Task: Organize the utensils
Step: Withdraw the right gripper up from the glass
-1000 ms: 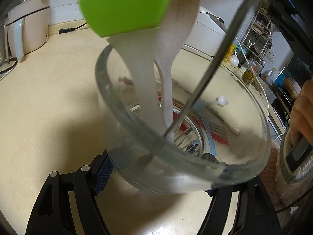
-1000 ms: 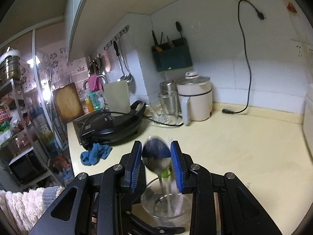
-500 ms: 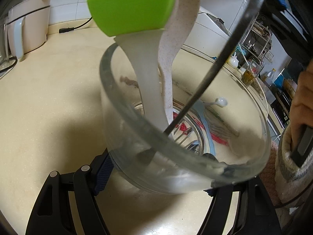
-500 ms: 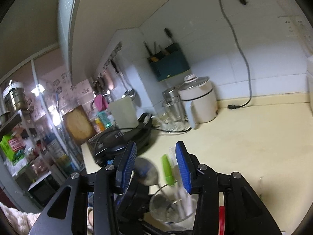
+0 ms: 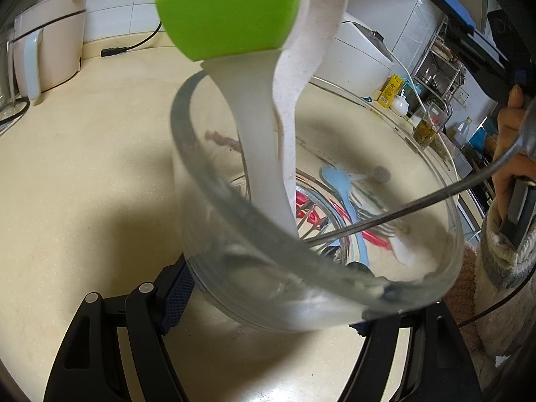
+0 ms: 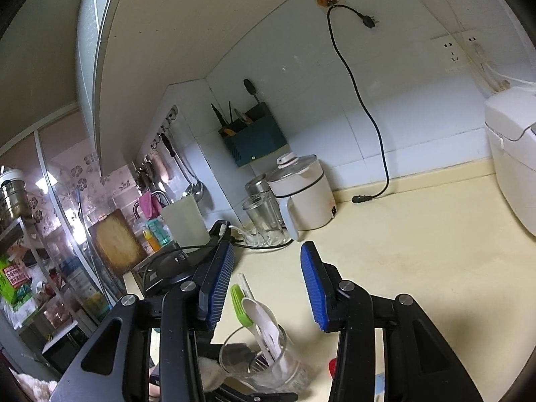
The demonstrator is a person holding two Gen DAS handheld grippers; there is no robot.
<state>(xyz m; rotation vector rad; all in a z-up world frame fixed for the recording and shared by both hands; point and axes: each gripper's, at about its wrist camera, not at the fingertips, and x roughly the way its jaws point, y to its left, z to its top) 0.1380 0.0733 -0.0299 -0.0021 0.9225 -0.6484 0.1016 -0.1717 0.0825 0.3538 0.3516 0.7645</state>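
Glass cup [image 5: 301, 288]: gripped by the left gripper [image 5: 268, 305], whose jaws are easing apart though apparently still pressed on it; tilted above the cream countertop [image 5: 83, 174].
Contents: green silicone brush [image 5: 227, 6], white spoon [image 5: 301, 77], metal spoon handle [image 5: 418, 206].
Right gripper [image 6: 268, 288]: jaws spread, nothing held, above the cup.
Backdrop: white kettle [image 6: 303, 197].
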